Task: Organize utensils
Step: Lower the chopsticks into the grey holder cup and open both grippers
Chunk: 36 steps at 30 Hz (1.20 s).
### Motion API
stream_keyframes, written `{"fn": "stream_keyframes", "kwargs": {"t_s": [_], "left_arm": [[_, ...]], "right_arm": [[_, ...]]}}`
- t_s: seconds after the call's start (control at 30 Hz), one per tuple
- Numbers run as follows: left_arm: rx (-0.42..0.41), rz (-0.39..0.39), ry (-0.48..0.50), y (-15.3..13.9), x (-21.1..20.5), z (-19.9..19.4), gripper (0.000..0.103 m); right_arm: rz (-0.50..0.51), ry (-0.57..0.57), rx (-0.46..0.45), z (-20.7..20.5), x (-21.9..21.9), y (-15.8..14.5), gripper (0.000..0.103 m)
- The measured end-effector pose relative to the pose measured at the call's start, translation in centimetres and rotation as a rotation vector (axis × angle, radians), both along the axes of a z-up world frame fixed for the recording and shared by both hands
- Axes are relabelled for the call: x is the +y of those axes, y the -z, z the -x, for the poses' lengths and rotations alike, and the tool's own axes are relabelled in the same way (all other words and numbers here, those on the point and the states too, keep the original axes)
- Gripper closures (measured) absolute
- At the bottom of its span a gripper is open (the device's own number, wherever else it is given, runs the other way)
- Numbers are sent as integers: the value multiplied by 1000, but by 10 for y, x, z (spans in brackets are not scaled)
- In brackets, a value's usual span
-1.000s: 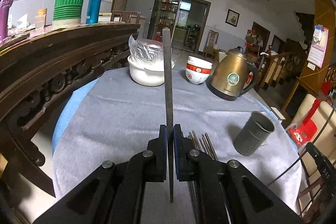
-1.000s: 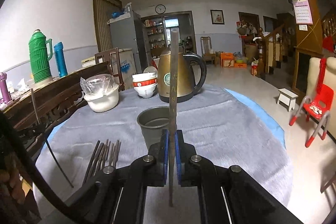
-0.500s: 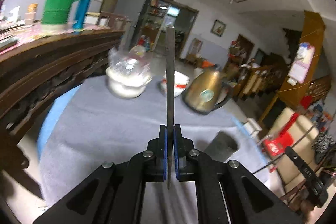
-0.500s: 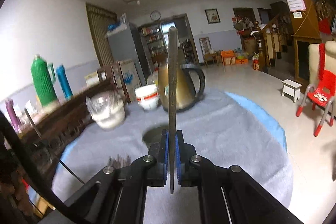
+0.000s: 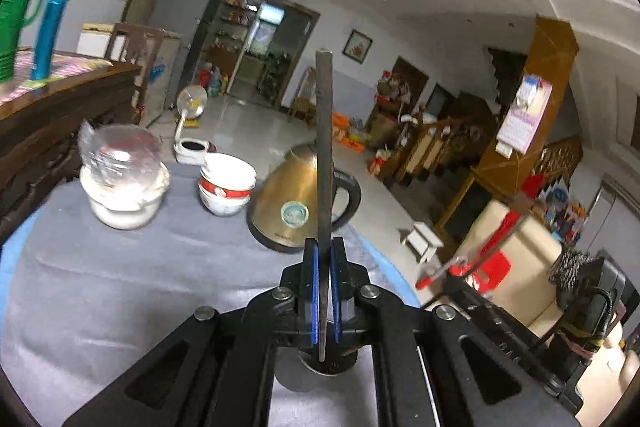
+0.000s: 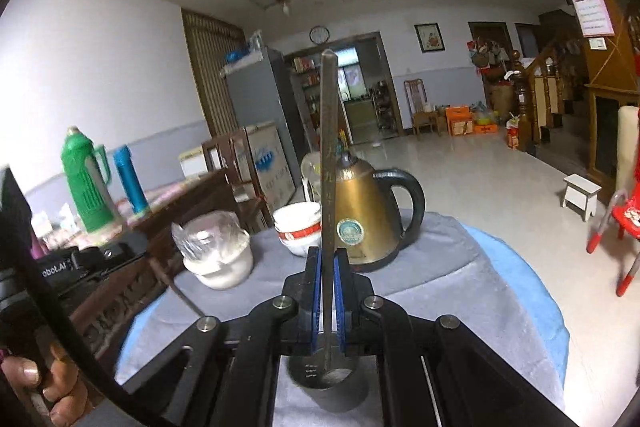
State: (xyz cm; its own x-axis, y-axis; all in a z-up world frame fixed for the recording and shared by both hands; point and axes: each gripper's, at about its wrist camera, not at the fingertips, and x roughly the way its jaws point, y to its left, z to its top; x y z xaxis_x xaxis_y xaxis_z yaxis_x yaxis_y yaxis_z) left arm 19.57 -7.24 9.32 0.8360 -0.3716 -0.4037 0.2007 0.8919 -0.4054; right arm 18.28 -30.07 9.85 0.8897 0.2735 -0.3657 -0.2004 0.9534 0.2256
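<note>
1. The left gripper (image 5: pixel 324 291) is pinching an upright chopstick (image 5: pixel 324 147); the right gripper (image 6: pixel 328 301) is pinching another chopstick (image 6: pixel 329 155).
2. Both lower tips are hanging over the cup (image 6: pixel 332 387) on the bench (image 6: pixel 440 267).
3. Judged step: dropping them in; next, lowering and letting go.

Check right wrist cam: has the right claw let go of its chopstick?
No: the right claw is shut on the chopstick, its lower tip over the grey cup.
</note>
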Motion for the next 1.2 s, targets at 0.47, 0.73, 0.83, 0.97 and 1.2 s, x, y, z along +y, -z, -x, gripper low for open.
{"fn": "stream_keyframes", "kwargs": {"t_s": [0.47, 0.73, 0.83, 0.97, 1.2], "left_arm": [[192, -81, 64, 69, -35, -53, 97], [242, -117, 81, 76, -41, -53, 89], [220, -102, 66, 66, -36, -46, 66], [182, -87, 45, 49, -25, -33, 58], [115, -66, -45, 32, 21, 12, 38]], "right_arm": [[48, -62, 247, -58, 7, 73, 96], [48, -67, 314, -66, 10, 84, 94], [49, -48, 332, -67, 8, 82, 94], [42, -13, 306, -61, 2, 71, 89], [20, 16, 243, -30, -6, 47, 79]]}}
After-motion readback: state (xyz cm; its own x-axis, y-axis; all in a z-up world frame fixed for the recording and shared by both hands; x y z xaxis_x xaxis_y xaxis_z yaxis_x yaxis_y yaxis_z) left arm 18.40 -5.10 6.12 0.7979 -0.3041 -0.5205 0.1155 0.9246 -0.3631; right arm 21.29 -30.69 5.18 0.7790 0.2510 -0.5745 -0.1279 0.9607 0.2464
